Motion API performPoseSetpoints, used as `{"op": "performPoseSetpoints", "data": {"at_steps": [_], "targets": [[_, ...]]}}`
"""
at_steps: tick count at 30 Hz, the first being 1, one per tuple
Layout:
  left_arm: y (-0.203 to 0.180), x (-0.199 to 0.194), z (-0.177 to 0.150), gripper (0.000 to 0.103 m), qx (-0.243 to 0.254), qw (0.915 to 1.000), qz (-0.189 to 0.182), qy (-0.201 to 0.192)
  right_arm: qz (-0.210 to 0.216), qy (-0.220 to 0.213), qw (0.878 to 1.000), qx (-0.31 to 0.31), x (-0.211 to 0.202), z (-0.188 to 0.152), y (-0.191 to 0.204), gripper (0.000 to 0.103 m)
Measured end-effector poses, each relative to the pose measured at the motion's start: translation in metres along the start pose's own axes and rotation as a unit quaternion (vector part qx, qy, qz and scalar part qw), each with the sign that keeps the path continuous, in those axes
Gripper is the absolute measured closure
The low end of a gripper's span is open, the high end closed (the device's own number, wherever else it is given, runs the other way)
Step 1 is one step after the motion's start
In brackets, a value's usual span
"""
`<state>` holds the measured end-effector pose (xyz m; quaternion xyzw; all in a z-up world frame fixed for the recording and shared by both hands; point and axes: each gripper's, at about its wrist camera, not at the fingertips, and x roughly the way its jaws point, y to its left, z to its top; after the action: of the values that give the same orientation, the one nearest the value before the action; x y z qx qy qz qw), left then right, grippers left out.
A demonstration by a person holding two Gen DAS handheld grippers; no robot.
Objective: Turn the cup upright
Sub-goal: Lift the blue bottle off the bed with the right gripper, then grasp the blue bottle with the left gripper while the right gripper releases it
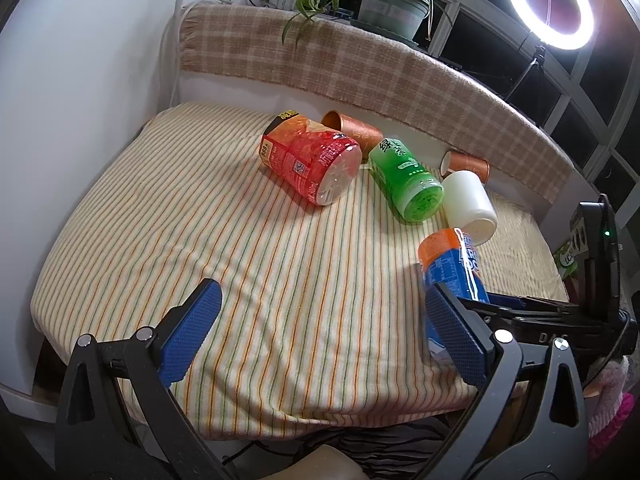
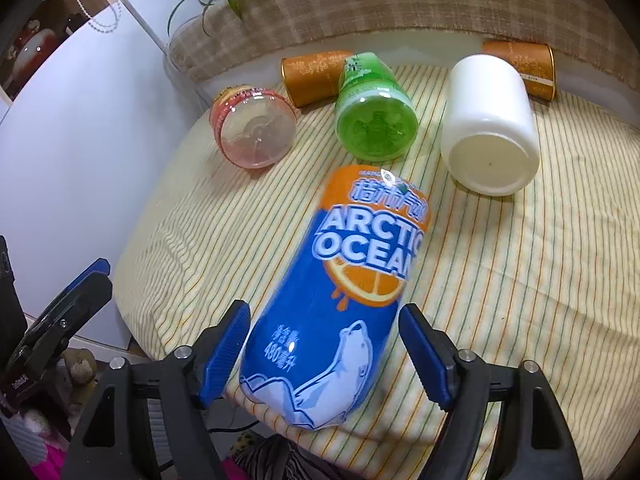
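Note:
A blue and orange "Arctic Ocean" cup (image 2: 340, 292) lies tilted on the striped cloth, its near end between the pads of my right gripper (image 2: 324, 344). The jaws stand open around it, with a gap on the right side. In the left wrist view the same cup (image 1: 452, 264) sits at the right, behind my left gripper's right finger. My left gripper (image 1: 320, 320) is open and empty above the cloth's near part. The right gripper's body (image 1: 560, 312) shows at the right there.
On their sides lie a red cup (image 1: 312, 156), a green cup (image 1: 404, 176), a white cup (image 1: 472, 204) and two orange tubes (image 1: 352, 128) (image 1: 468, 164). A plaid-covered ledge (image 1: 360, 60) with a potted plant runs behind. The table's front edge (image 1: 280, 420) is close.

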<state>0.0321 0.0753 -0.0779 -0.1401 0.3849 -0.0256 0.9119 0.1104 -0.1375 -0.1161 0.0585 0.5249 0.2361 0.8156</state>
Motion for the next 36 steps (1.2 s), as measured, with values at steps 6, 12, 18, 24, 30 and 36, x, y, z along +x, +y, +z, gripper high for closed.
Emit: {"op": "performPoseSetpoints", "data": {"at_steps": [6, 12, 18, 24, 30, 36], "targets": [[-0.008, 0.009, 0.004, 0.000, -0.003, 0.9992, -0.034, 0.022, -0.008, -0.032, 0.999, 0.005, -0.026, -0.011, -0.005, 0.019], [-0.024, 0.027, 0.012, 0.000, -0.002, 0.9949, -0.082, 0.058, -0.046, -0.076, 0.996, 0.031, -0.060, -0.037, -0.025, 0.018], [-0.044, 0.055, 0.022, 0.005, -0.013, 0.9827, -0.146, 0.113, -0.079, -0.103, 0.989, 0.072, -0.088, -0.063, -0.051, 0.018], [-0.061, 0.096, 0.029, 0.010, -0.041, 0.9639, -0.193, 0.179, -0.097, -0.110, 0.983, 0.108, -0.101, -0.079, -0.071, 0.018], [-0.073, 0.123, 0.030, 0.019, -0.047, 0.9533, -0.206, 0.216, -0.103, -0.110, 0.978, 0.143, -0.105, -0.090, -0.091, 0.017], [-0.078, 0.138, 0.030, 0.020, -0.050, 0.9482, -0.209, 0.234, -0.099, -0.103, 0.978, 0.155, -0.101, -0.094, -0.096, 0.018]]}}
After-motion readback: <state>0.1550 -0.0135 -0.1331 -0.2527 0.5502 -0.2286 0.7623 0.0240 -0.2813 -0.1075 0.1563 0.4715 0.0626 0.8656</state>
